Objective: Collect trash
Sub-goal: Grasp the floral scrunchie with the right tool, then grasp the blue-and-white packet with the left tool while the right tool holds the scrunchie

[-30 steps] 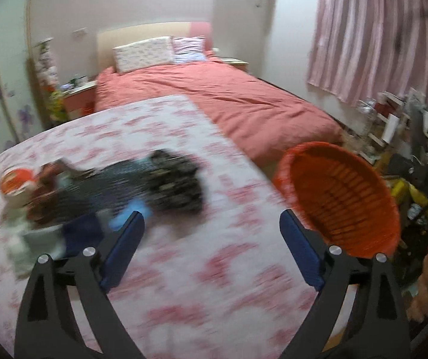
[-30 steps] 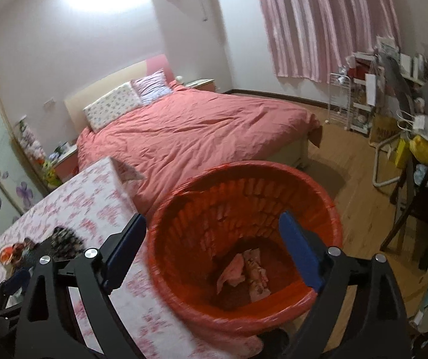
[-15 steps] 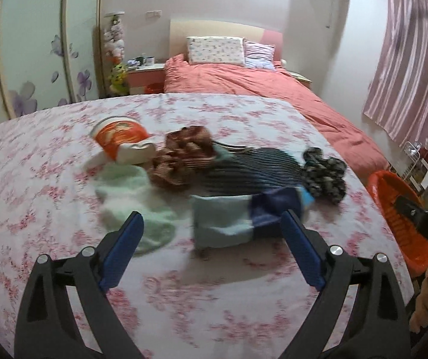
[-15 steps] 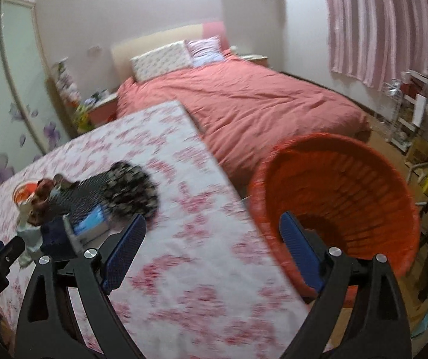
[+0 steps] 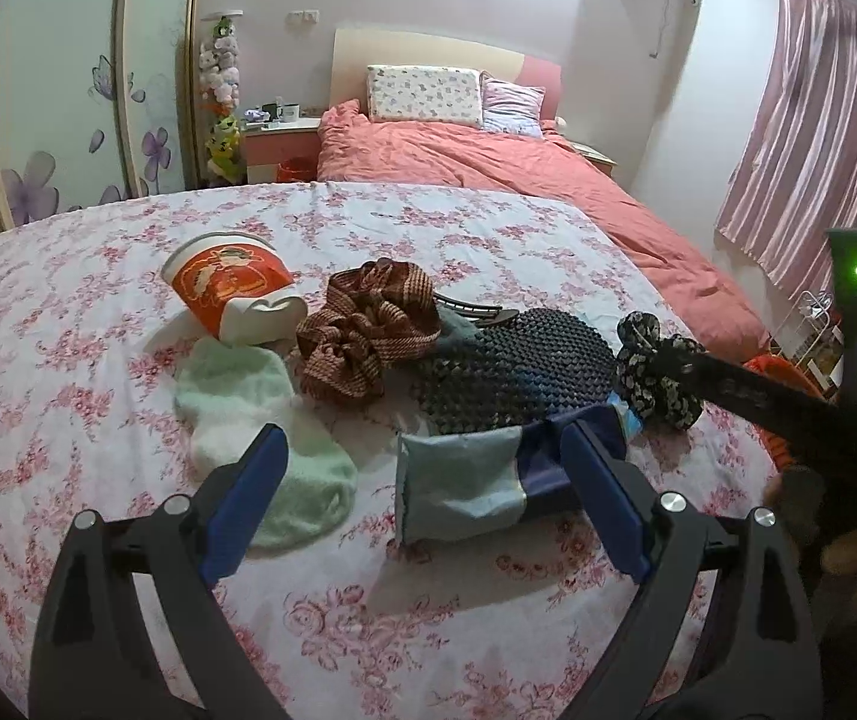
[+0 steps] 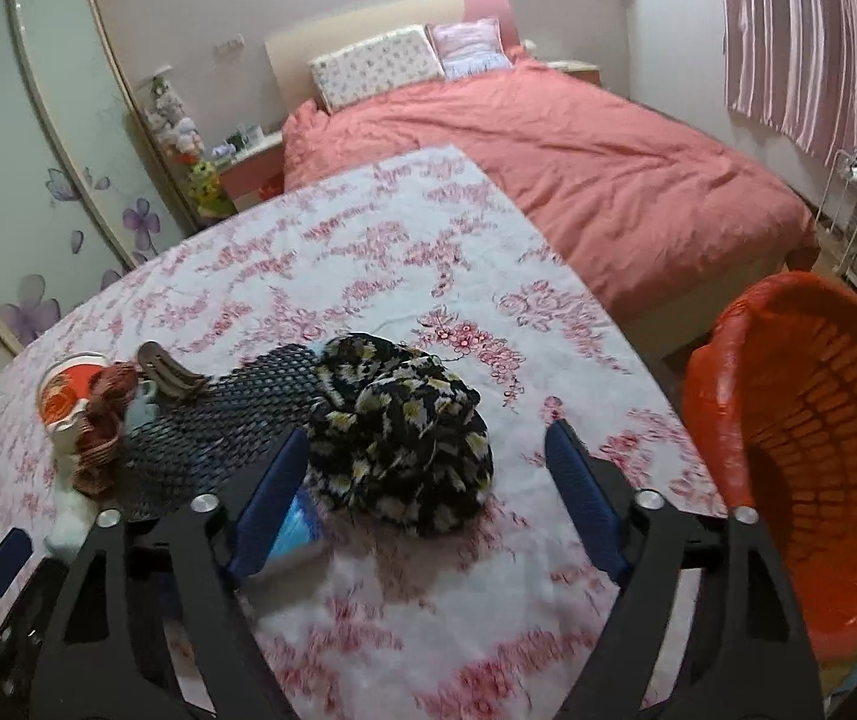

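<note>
My right tongs (image 6: 428,480) are closing, empty, over the scrunchie (image 6: 404,426). My left tongs (image 5: 422,498) gape, empty. The paper cup (image 5: 230,288) lies sideways, mouth toward me. Orange basket (image 6: 788,480) beyond the table edge.

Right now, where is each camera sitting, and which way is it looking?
Left wrist: sits on the left gripper, looking down across the floral table at the paper cup and socks; its open fingers and the right gripper show.
Right wrist: sits on the right gripper, facing the black floral scrunchie and orange basket; its closing fingers touch nothing.
Shared: table, cup, scrunchie, black mesh piece, pink bed.
</note>
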A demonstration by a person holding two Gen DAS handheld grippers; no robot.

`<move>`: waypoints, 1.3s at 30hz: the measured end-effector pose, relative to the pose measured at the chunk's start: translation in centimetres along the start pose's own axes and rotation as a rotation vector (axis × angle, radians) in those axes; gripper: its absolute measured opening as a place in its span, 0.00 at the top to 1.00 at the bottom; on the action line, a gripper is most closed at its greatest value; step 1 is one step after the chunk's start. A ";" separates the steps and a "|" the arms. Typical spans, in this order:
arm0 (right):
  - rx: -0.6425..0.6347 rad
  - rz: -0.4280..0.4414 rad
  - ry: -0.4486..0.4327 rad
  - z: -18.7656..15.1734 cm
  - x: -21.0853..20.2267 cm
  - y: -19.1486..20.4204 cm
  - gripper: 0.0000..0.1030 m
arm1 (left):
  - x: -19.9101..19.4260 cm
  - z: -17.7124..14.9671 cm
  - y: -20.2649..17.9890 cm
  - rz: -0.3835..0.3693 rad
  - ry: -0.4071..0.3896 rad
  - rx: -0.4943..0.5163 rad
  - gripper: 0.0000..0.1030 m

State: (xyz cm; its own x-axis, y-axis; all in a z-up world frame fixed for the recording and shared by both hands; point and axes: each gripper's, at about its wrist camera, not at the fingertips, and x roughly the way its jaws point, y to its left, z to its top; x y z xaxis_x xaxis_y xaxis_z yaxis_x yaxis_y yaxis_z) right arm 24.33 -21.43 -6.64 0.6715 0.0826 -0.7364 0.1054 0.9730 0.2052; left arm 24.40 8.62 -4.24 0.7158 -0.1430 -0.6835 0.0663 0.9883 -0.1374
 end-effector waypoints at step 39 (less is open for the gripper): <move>0.049 -0.031 0.011 -4.7 -4.8 -5.6 0.86 | 0.2 -4.6 -6.4 -0.162 0.130 0.182 0.51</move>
State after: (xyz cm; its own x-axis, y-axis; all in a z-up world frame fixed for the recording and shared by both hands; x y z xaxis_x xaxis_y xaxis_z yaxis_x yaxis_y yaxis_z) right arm 17.02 -26.30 -7.28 0.6596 0.0550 -0.7496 0.1617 0.9636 0.2130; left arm 20.98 2.07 -6.78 0.5916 -0.2935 -0.7509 0.3046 0.9437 -0.1290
